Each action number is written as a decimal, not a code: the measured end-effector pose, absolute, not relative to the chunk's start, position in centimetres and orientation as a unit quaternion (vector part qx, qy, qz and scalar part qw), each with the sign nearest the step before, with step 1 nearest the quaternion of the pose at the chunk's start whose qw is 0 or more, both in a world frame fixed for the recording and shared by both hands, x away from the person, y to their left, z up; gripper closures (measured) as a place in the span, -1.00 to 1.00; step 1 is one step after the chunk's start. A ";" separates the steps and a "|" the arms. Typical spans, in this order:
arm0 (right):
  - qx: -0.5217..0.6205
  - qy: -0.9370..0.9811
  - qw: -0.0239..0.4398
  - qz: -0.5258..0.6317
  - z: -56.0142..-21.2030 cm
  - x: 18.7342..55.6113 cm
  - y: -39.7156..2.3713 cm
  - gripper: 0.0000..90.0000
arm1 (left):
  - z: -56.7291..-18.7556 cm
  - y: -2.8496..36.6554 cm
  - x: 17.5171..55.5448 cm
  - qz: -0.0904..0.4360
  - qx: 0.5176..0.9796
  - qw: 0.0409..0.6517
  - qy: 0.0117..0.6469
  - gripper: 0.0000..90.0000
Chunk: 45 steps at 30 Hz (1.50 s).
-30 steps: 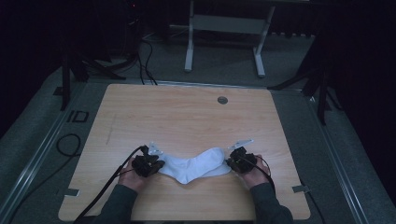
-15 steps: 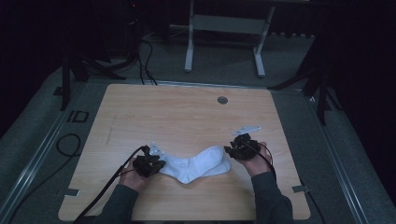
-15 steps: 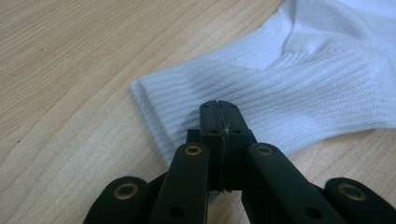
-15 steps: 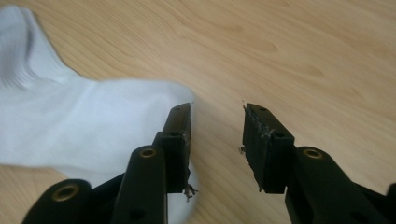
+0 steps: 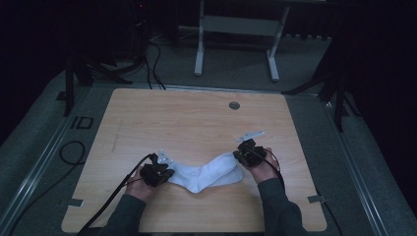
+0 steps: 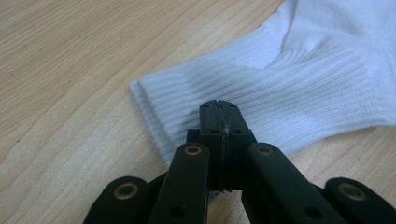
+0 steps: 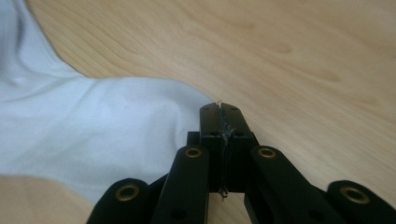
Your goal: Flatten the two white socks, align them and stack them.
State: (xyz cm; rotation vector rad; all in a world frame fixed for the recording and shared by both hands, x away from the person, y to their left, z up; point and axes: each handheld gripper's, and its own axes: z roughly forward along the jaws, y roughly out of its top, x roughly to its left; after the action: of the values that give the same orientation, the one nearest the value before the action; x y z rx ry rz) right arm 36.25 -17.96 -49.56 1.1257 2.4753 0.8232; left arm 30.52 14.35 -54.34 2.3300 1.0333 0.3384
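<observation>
- One white ribbed cotton sock (image 5: 206,173) lies flat on the light wooden desk (image 5: 172,118), near the front edge, bent in a shallow V between the hands.
- Left tool (image 6: 218,109): clenched, tips over the ribbed cuff at the sock's left end, probably to pin that end (whether it pinches cloth I cannot tell).
- Right tool (image 7: 219,112): its jaws have just been closing and now meet at the toe's edge, with no cloth seen between them, likely seeking a fresh hold.
- Count: one sock, two tools, one desk.
</observation>
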 end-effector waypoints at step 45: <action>0.414 0.838 0.145 0.326 -51.8 34.0 -22.7 0.35 | -54.1 14.3 30.3 0.121 0.868 0.294 0.381 0.87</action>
State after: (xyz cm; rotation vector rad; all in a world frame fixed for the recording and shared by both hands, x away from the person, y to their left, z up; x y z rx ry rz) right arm 33.95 -22.70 -51.83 1.1916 2.4135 0.9388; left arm 30.28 14.30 -54.12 2.3119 1.0151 0.3226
